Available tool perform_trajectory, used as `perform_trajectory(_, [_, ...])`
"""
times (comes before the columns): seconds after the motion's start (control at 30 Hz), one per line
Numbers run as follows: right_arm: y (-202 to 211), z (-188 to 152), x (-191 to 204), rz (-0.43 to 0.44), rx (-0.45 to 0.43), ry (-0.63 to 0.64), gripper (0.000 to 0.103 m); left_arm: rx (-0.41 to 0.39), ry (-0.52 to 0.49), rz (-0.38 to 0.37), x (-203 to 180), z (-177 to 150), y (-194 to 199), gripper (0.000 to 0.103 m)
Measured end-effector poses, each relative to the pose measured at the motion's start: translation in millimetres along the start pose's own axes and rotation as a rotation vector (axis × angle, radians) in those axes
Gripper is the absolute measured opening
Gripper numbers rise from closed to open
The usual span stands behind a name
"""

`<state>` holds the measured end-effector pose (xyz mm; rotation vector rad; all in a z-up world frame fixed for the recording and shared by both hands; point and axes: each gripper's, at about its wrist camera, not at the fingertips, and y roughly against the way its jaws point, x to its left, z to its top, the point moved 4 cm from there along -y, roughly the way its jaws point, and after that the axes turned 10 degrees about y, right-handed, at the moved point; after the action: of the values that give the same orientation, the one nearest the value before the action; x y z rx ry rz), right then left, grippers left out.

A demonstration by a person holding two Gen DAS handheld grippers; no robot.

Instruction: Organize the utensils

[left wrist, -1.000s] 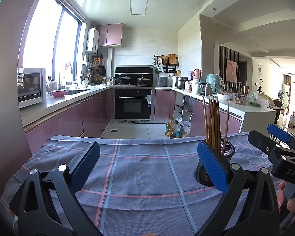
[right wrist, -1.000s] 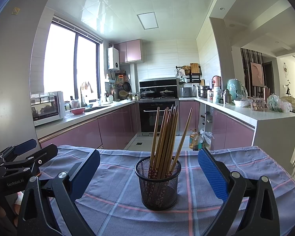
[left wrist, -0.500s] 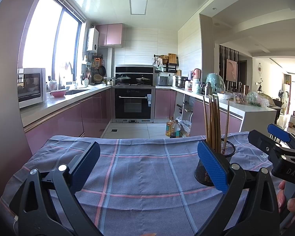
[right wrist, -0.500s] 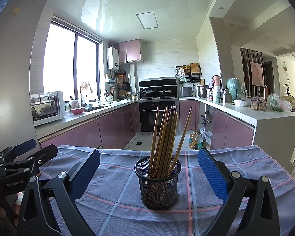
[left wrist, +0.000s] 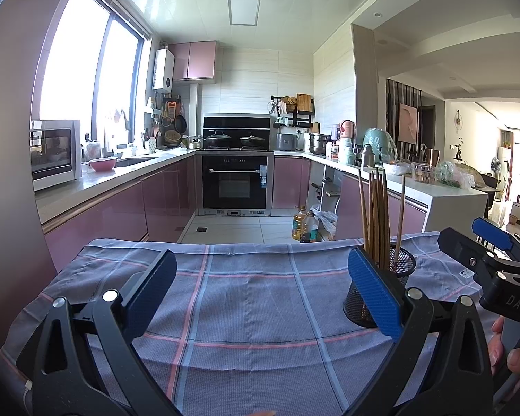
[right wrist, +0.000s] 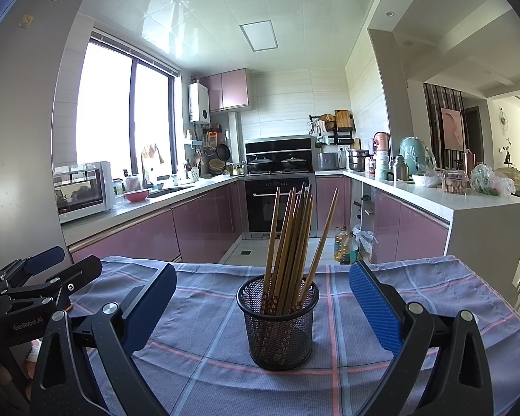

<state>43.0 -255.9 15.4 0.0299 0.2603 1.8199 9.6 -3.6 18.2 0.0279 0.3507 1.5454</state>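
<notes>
A black mesh cup stands upright on a blue plaid cloth and holds several wooden chopsticks. My right gripper is open, its blue pads wide apart on either side of the cup and a little nearer than it. Over bare cloth my left gripper hangs open and empty. From the left wrist the mesh cup sits behind the right pad, chopsticks rising above it. Each gripper also shows in the other's view: the right gripper at the right edge, the left gripper at the left edge.
The cloth-covered table ends at a far edge with tiled floor beyond. Oil bottles stand on the floor by pink cabinets. An oven is at the back, a microwave on the left counter. A hand holds the right gripper.
</notes>
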Motion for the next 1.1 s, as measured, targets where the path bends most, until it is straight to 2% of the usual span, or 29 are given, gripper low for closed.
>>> perform_trajectory(1.03, [-0.3,-0.6,-2.5,0.003,0.002,-0.003,0.097,-0.013,-0.007,0.005,3.9,-3.4,-0.3,0.097])
perform_trajectory(1.1, [-1.6,-2.5,-3.2,0.003,0.014,0.001,0.097,0.005,-0.004,0.004,4.4,-4.5,-2.8,0.097])
